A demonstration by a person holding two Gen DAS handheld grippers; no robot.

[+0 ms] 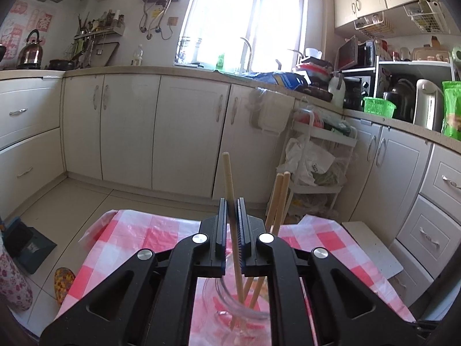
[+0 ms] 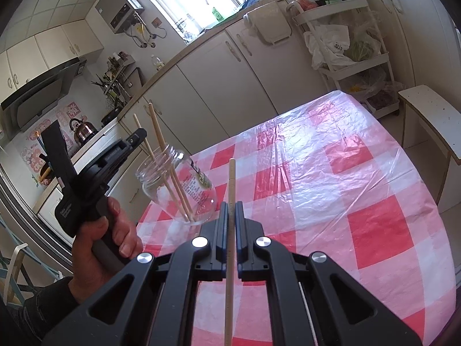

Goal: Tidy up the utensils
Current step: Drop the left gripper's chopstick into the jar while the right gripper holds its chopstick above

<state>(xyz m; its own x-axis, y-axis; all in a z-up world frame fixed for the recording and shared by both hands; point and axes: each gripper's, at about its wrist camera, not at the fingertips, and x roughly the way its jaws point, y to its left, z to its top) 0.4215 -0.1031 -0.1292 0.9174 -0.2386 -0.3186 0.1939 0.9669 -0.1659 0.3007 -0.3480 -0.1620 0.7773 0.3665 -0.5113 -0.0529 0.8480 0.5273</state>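
A clear glass jar (image 2: 175,186) stands on the red-and-white checked tablecloth (image 2: 331,178) and holds chopsticks (image 2: 161,144). In the left wrist view my left gripper (image 1: 230,204) is shut on one wooden chopstick (image 1: 230,184) whose lower end sits inside the jar (image 1: 236,302), beside two others (image 1: 279,199). The left gripper also shows in the right wrist view (image 2: 135,141), held in a hand next to the jar. My right gripper (image 2: 230,209) is shut on another wooden chopstick (image 2: 231,178), held above the cloth to the right of the jar.
White kitchen cabinets (image 1: 129,127) run behind the table. A white trolley with bags (image 2: 354,46) stands past the table's far corner, and a white bench (image 2: 429,121) is at the right. A slipper (image 1: 64,284) lies on the floor at the left.
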